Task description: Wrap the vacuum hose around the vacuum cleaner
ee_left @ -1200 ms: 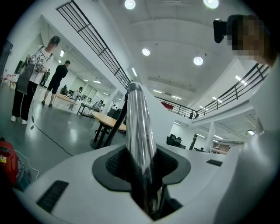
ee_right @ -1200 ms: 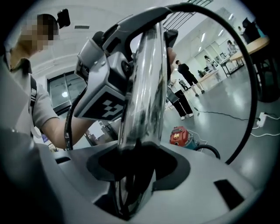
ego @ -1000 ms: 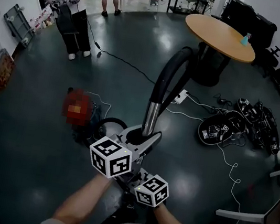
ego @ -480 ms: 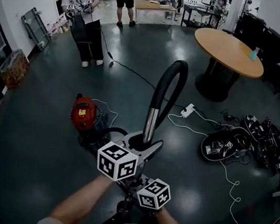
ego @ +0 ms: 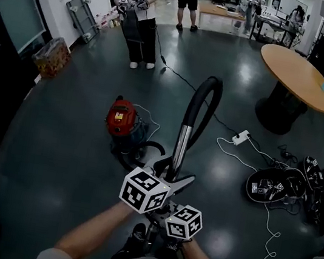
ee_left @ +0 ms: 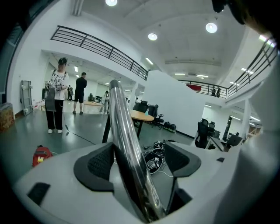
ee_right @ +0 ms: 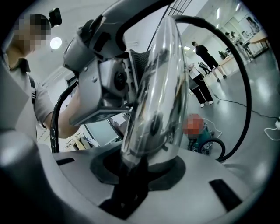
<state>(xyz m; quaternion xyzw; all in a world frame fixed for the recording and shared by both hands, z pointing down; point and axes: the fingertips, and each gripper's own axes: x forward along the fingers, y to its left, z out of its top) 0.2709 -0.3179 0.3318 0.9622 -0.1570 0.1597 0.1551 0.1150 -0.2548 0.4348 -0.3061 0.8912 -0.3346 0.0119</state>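
Though left hand-held gripper (ee_left: 142, 162) opened round one tube (ee_left: 124, 131), right hand-held gripper (ee_right: 140, 170) clamps it.

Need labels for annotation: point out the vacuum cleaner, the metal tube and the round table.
vacuum cleaner (ego: 119, 117), head view, its red top.
metal tube (ego: 181, 147), head view, middle of shaft.
round table (ego: 295, 71), head view, bare tabletop.

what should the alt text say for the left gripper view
A chrome vacuum wand rises between the left gripper's jaws, which have just been opening; it runs close by one pad, with a gap to the other. Behind it, low at the left, a red vacuum cleaner sits near a standing person.
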